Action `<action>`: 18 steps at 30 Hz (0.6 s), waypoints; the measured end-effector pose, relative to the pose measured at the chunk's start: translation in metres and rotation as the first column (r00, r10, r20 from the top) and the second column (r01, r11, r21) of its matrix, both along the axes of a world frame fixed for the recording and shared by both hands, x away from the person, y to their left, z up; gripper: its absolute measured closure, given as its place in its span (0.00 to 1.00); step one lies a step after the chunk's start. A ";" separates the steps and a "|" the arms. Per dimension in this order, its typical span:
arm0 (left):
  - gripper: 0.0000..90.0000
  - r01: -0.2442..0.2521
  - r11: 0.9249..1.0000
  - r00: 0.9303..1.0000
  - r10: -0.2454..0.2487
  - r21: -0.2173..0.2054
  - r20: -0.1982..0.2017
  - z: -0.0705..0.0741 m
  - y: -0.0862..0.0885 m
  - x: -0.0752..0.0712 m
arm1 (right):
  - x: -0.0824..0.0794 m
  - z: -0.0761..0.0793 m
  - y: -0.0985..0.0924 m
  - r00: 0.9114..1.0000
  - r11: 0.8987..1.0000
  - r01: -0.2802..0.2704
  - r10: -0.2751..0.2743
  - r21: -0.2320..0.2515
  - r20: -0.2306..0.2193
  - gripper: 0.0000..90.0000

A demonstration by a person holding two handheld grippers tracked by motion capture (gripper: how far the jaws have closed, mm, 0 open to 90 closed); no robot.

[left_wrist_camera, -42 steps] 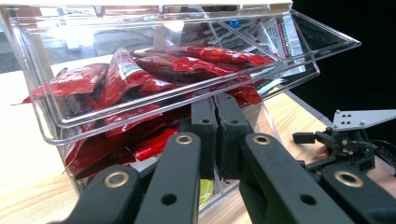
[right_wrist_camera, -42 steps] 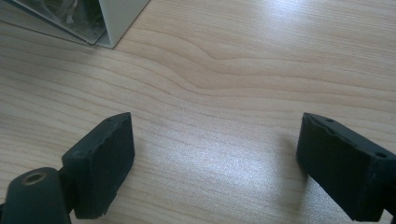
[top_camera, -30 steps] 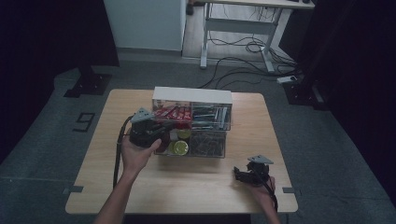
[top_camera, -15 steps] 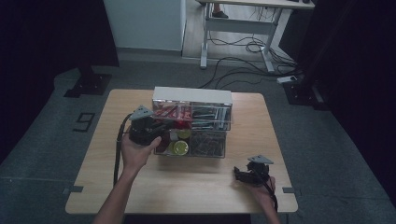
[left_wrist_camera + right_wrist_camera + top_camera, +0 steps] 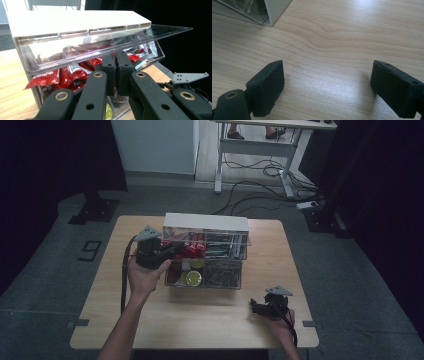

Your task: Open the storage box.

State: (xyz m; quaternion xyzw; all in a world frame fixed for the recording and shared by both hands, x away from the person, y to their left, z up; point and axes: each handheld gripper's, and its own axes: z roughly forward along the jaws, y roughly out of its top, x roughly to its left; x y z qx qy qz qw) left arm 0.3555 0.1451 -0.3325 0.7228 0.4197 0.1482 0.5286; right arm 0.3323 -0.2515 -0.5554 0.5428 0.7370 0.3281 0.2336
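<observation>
Red packets (image 5: 46,79) lie packed in the upper left compartment of the clear organiser box (image 5: 206,251), which stands mid-worktop with its white top toward the far edge. Your left gripper (image 5: 115,65) has its jaws pressed together right at that compartment's mouth, under the raised clear flap (image 5: 105,47). A thin fold of red packet may be pinched between the tips, but you cannot tell that from here.

To do this step well, keep the wrist low so the gripper body does not lift the flap further or lever the box backward. If you are drawing a packet out, pull level toward yourself, slowly; the packets overlap, and a fast pull would likely drag neighbours along. If the tips have nothing, open a little and push in against one packet edge only.

Your right gripper (image 5: 262,307) rests near the worktop's (image 5: 210,320) front right corner, jaws wide apart with bare wood between them. You could bring it up to steady the box.

From the high view you get the layout: box, both hands, the yellow-green round things (image 5: 193,278) in the lower compartment. From the left gripper view you get the flap's angle and the tips' contact. The right gripper view adds a box corner (image 5: 272,15) close by.
</observation>
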 end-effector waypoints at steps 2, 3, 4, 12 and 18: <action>0.96 -0.001 1.000 1.000 0.001 0.001 0.000 0.002 0.000 0.002 | 0.000 0.000 0.000 1.000 1.000 0.000 0.000 0.000 0.001 0.13; 0.96 -0.002 1.000 1.000 0.002 0.001 0.000 0.002 0.000 0.002 | 0.000 0.000 0.000 1.000 1.000 0.000 0.000 0.000 0.001 0.13; 0.96 -0.004 1.000 1.000 0.004 0.001 0.001 0.003 -0.001 0.003 | 0.000 0.000 0.000 1.000 1.000 0.000 0.000 0.000 0.001 0.13; 0.96 0.000 1.000 1.000 0.000 0.001 0.004 0.006 -0.006 0.007 | 0.000 0.000 0.000 1.000 1.000 0.000 0.000 0.001 0.001 0.13; 0.96 0.003 1.000 1.000 -0.003 0.000 0.002 0.005 -0.007 0.008 | 0.000 0.000 0.000 1.000 1.000 0.004 -0.004 0.003 0.001 0.14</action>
